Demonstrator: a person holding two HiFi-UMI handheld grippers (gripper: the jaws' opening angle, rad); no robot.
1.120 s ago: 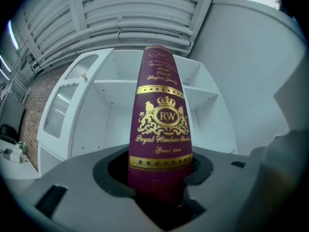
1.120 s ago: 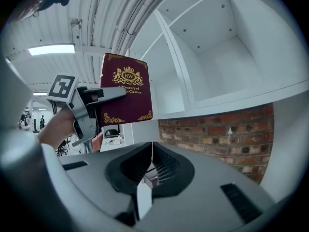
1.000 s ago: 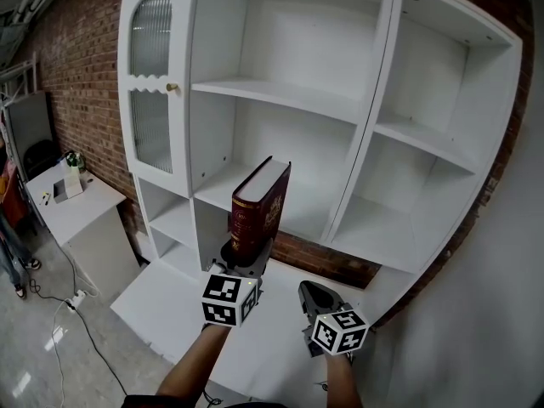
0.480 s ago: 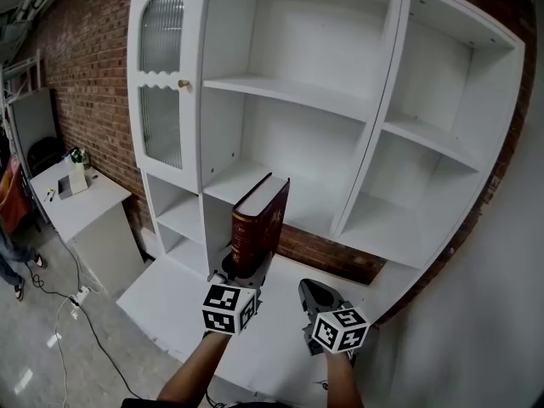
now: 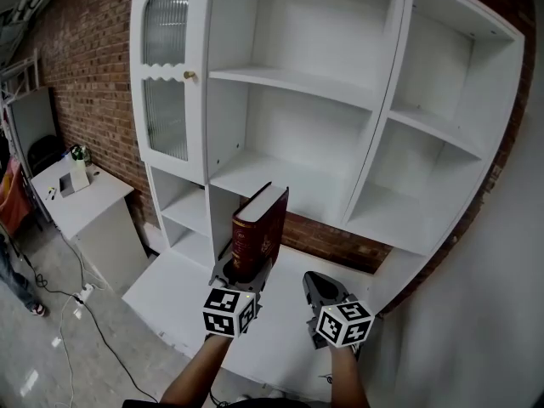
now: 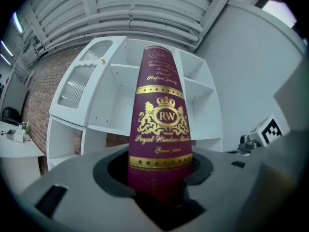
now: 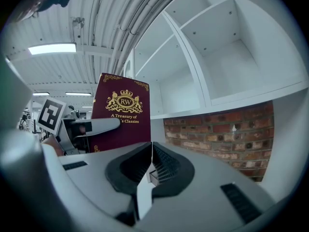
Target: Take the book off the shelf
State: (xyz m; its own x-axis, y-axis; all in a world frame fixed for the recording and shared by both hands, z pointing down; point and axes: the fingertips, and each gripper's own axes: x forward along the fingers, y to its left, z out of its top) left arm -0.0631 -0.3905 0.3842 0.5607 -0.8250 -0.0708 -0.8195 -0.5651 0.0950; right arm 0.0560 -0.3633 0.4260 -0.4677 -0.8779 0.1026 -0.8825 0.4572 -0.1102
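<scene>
Head view: the left gripper [image 5: 245,269] is clamping the book [image 5: 257,228] by its lower end, upright, in front of the shelf [image 5: 280,175] and clear of it. Left gripper view: the jaws are pressing on the foot of the spine. Right gripper view: the right gripper [image 7: 150,164] is resting closed on nothing; judged risk: the tall book is liable to tip or slip from so low a grip.

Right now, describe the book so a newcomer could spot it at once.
Find the white shelf unit against the brick wall. In front of its lower middle bays, the left tongs grip a book standing upright. It is a thick maroon hardback with a gold RW crest; the right tongs beside it hold nothing.
</scene>
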